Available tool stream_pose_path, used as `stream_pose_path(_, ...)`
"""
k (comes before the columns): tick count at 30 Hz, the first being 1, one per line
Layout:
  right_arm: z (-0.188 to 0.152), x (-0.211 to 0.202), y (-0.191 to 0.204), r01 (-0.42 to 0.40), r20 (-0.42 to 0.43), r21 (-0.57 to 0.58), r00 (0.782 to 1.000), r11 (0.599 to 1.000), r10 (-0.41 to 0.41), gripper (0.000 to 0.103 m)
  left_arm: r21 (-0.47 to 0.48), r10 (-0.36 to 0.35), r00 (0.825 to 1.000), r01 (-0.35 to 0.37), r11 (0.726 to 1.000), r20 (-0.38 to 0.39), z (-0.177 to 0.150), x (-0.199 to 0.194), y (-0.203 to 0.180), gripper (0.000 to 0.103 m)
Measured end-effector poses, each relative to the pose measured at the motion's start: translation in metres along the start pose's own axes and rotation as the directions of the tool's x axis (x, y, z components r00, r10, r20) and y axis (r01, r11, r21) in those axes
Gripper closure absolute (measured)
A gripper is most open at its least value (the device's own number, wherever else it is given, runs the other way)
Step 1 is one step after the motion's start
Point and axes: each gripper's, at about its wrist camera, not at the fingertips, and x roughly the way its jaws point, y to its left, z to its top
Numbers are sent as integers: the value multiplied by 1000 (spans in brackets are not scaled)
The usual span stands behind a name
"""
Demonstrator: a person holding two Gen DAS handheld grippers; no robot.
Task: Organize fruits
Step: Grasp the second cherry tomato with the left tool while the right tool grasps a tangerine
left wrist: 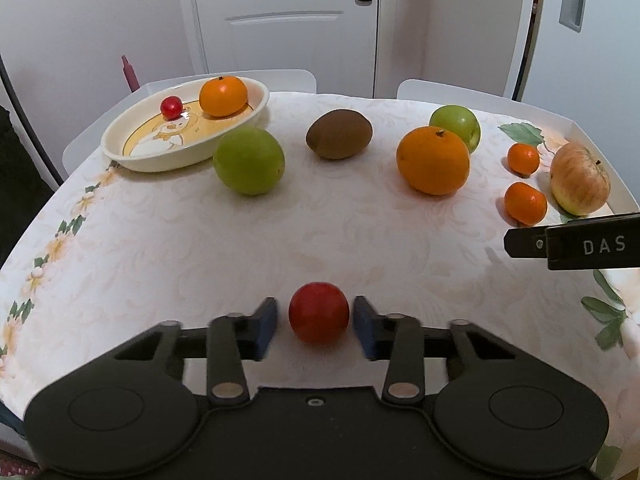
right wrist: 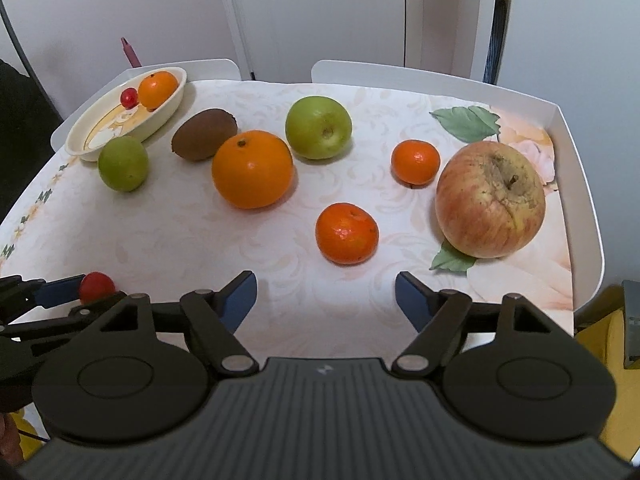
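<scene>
My left gripper (left wrist: 315, 322) is open, its blue pads on either side of a small red fruit (left wrist: 319, 312) on the tablecloth, with small gaps both sides. That fruit also shows in the right wrist view (right wrist: 96, 287). The oval dish (left wrist: 120, 152) at the far left holds a mandarin (left wrist: 223, 95) and a small red fruit (left wrist: 171, 107). My right gripper (right wrist: 326, 296) is open and empty, just short of a mandarin (right wrist: 346, 233). Loose on the cloth: green fruit (left wrist: 249, 160), kiwi (left wrist: 339, 133), orange (left wrist: 433, 160), green apple (left wrist: 456, 124), second mandarin (right wrist: 415, 161), red-yellow apple (right wrist: 490, 199).
The fruit lies on a flowered cloth in a white tray with raised walls (right wrist: 576, 160). The right gripper's finger (left wrist: 572, 240) juts in at the right of the left wrist view. A white door (left wrist: 288, 20) stands behind the table.
</scene>
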Motion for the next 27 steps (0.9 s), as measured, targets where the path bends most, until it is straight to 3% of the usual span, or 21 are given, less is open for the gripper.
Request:
stream_pose_path(4, 2, 7, -2, 1, -5, 7, 1000, 1000, -1, 22, 8, 0, 1000, 0, 1000, 2, 1, 0, -1, 69)
stream_pose_path(17, 13, 24, -5, 24, 29, 16, 999, 1000, -25, 34, 19, -7, 1000, 7, 1000, -12, 4, 1, -1, 69)
stream_pose_path(21, 15, 26, -6, 36, 38, 28, 999, 999, -37, 41, 19, -7, 1000, 7, 1000, -13, 5, 0, 0, 69)
stream_pose_path(22, 15, 26, -6, 41, 43, 29, 998, 999, -43, 50, 17, -7, 1000, 7, 1000, -14, 5, 0, 0, 69)
stream_pose_path(27, 17, 22, -7, 52, 79, 28, 995, 998, -54, 51, 8, -1, 1000, 1, 1000, -15, 7, -1, 2, 69)
